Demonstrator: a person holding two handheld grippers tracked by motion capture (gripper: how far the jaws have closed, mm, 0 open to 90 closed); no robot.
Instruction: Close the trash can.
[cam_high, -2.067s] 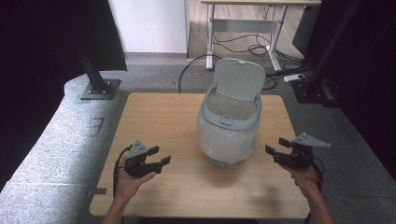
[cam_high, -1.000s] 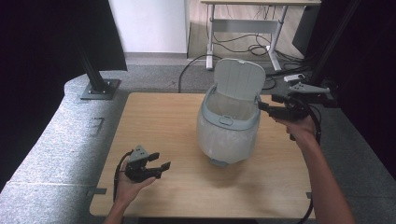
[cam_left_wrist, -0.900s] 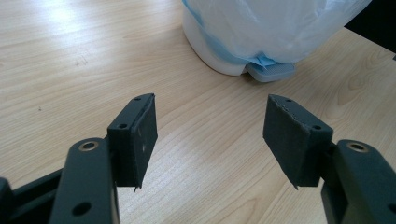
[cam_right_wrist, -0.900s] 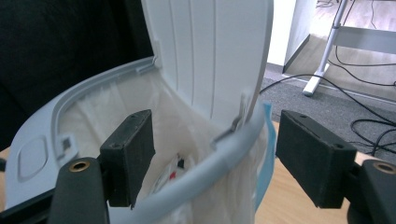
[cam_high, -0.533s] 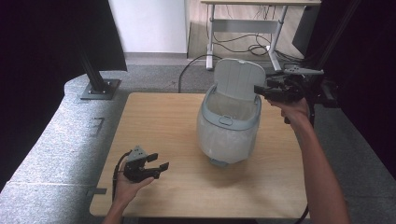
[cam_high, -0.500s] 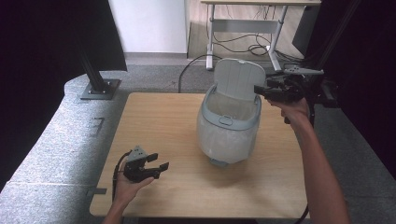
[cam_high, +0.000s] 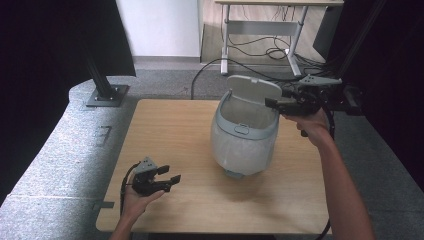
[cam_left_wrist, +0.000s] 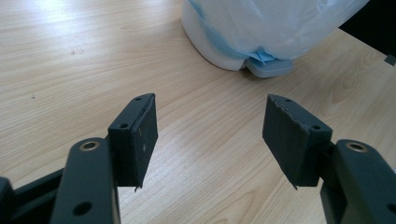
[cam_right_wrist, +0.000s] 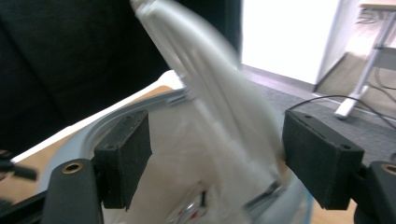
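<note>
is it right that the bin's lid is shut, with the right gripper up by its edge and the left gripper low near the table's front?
Not quite: the bin has its lid standing open, as the high view shows. The right gripper is by the lid's edge and the left gripper near the table's front.

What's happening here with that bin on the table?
A person holds a two-jaw gripper in each hand at a wooden table. The right gripper is up at the raised lid of a small bin lined with a bag, its jaws open beside the lid. The left gripper rests low over the near table edge, jaws open and empty.
</note>
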